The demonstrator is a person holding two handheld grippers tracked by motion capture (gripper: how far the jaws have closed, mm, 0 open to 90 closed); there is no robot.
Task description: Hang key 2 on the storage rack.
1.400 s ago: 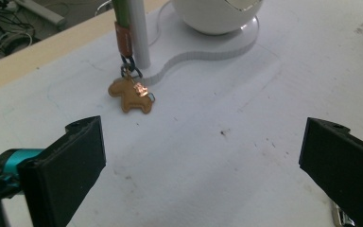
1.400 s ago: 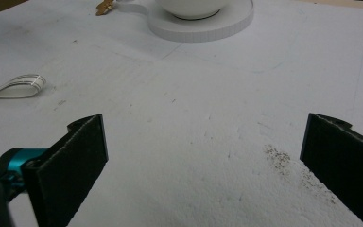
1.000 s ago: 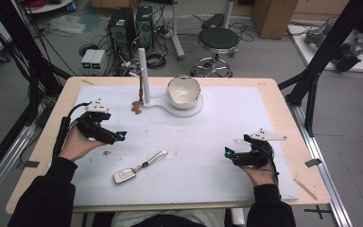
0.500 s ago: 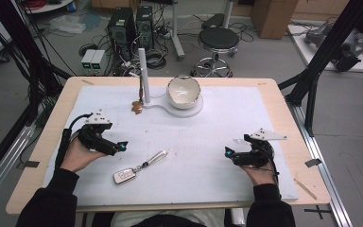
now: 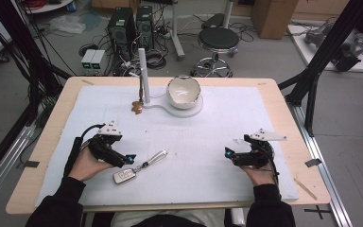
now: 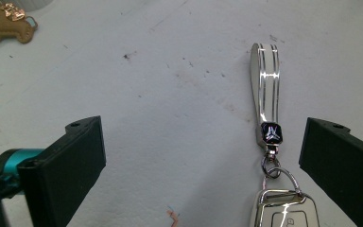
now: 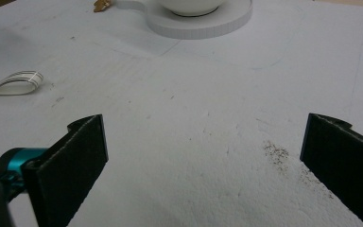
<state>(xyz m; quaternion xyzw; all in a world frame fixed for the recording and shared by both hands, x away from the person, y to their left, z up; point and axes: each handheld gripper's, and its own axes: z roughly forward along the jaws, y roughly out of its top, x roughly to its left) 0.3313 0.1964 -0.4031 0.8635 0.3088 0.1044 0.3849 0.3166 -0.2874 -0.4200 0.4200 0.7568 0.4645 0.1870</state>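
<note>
A white car key fob (image 5: 124,176) with a white striped strap (image 5: 155,157) lies on the white mat, front left. My left gripper (image 5: 128,160) hovers just over it, open. In the left gripper view (image 6: 201,156) the strap (image 6: 266,85) and the fob's top (image 6: 283,210) lie between the jaws, close to the right one, untouched. My right gripper (image 5: 228,153) rests open at the front right, far from the key. Nothing is between its jaws in the right gripper view (image 7: 203,156), where the strap's loop (image 7: 16,81) shows at far left.
A white bowl (image 5: 183,91) sits on a round white stand (image 5: 196,109) at the back centre, with an upright white post (image 5: 143,75) beside it. A brown leather charm (image 5: 136,108) lies at the post's foot. The wooden table edge (image 5: 283,109) frames the mat.
My left gripper has moved forward and to the right, down onto the key's strap. The right gripper has stayed put.
</note>
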